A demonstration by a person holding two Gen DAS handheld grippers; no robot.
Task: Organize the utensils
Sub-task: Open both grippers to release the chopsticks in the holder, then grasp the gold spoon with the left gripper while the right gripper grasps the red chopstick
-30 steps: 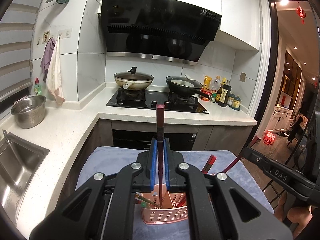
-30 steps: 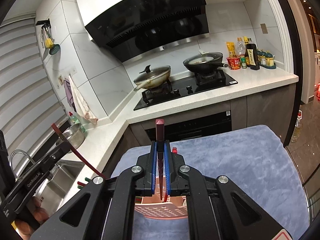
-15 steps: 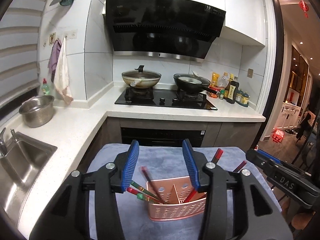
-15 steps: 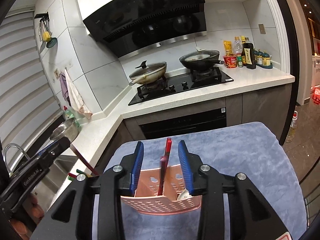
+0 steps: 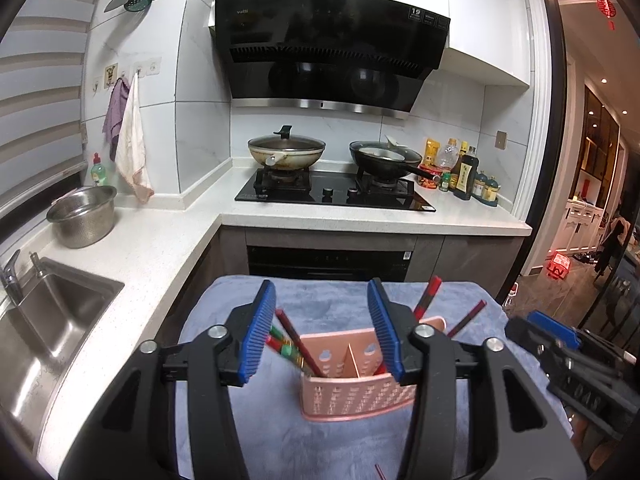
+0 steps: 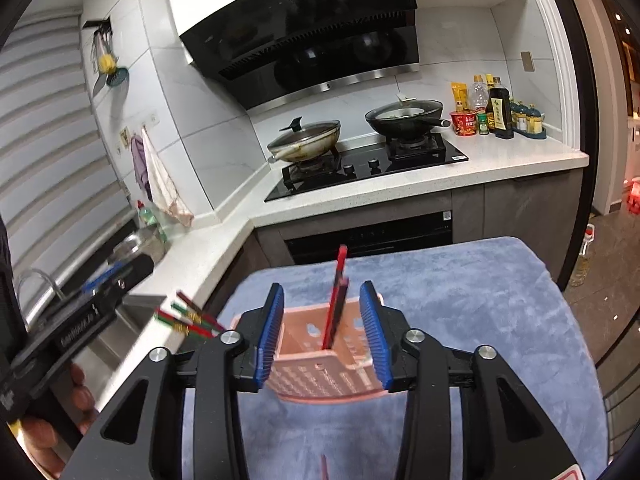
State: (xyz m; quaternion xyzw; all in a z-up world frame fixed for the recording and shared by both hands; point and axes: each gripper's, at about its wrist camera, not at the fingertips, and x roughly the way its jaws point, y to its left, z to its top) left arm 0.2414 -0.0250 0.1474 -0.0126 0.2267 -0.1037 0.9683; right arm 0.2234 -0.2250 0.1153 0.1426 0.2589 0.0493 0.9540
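While both claws hang wide apart and hold nothing, the pink plastic basket with holes (image 5: 357,390) sits on the soft blue cloth (image 5: 328,302). The left claw (image 5: 325,330) and the right claw (image 6: 321,334) hover just above the basket. Dark red chopsticks (image 6: 336,308) stand in it, tips down, tops leaning up and away from it. More red and green sticks (image 5: 289,344) lean out to the basket's left. Behind the basket are a white counter (image 5: 152,248) and a black stove (image 5: 334,194).
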